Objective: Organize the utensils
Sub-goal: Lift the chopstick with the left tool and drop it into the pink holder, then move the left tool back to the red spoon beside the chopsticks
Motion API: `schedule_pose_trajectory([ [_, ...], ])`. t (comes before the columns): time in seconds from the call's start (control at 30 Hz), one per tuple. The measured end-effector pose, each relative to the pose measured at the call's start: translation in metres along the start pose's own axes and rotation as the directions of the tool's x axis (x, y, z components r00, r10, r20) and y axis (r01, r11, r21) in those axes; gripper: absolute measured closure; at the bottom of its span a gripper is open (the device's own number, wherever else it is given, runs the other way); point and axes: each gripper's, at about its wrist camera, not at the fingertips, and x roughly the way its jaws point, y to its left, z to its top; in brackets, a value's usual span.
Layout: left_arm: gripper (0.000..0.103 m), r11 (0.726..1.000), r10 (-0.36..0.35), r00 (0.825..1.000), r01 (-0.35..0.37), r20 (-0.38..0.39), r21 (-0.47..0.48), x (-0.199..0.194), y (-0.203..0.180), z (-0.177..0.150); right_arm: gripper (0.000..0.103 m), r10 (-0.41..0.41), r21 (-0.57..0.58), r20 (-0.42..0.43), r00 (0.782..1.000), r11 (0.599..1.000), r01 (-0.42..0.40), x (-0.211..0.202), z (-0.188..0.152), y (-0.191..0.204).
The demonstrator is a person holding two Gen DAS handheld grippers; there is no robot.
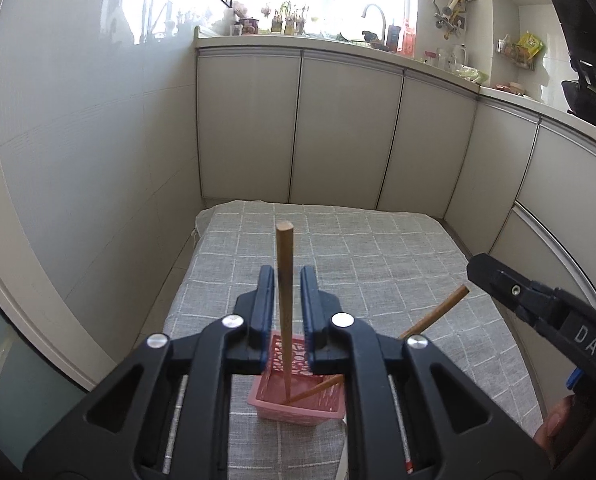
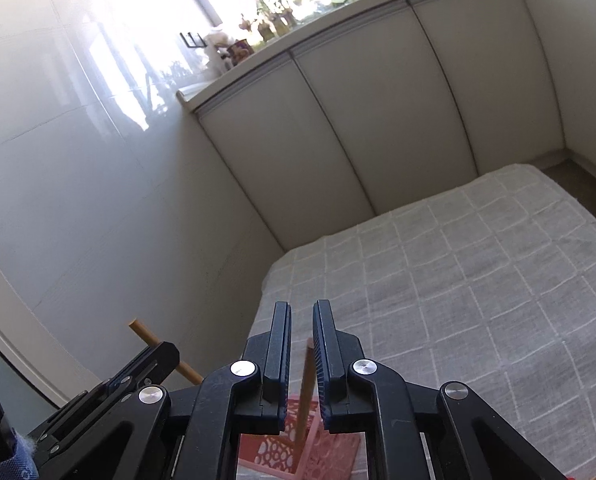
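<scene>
A pink perforated basket [image 1: 298,394] is seen standing on a grey checked cloth [image 1: 378,264] that covers the table in front of the white cabinet doors [image 1: 346,128]. Two wooden chopsticks are placed in the basket. The first chopstick [image 1: 285,280] stands nearly upright, with its lower end inside the basket. It passes between the jaws of the left gripper [image 1: 287,280], which are set narrowly apart; a small gap is visible on each side of the stick, so no grip is applied. The second chopstick [image 1: 438,314] leans out of the basket toward the right. In the right wrist view, the right gripper [image 2: 301,320] is held above the basket [image 2: 330,452] with its jaws narrowly parted, and nothing is clamped between them.
</scene>
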Motion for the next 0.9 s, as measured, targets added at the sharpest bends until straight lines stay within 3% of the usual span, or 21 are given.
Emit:
schedule_pose_trajectory([
  [0.03,0.066,1.0,0.001,1.0,-0.001,0.004,-0.003,-0.002,0.001,0.001,0.085,0.004,0.007,-0.004,1.0,1.0,-0.004,-0.002,0.001,-0.001],
  [0.1,0.056,1.0,0.005,1.0,-0.005,0.019,-0.005,-0.007,0.001,0.002,0.069,0.014,0.027,-0.001,1.0,1.0,-0.014,-0.009,0.006,-0.004],
  [0.37,0.029,1.0,0.005,1.0,-0.005,0.003,-0.011,-0.031,0.001,0.008,0.029,0.008,0.073,0.012,1.0,0.997,-0.009,-0.054,0.025,-0.012],
  [0.67,0.007,0.999,-0.042,0.991,0.045,-0.129,0.021,-0.043,-0.012,-0.008,0.011,-0.112,0.09,-0.07,0.991,0.989,0.118,-0.096,0.027,-0.038],
  [0.9,0.005,0.992,-0.116,0.954,0.123,-0.276,0.01,-0.035,-0.022,-0.035,0.006,-0.216,0.086,-0.159,0.963,0.969,0.231,-0.116,0.014,-0.066],
])
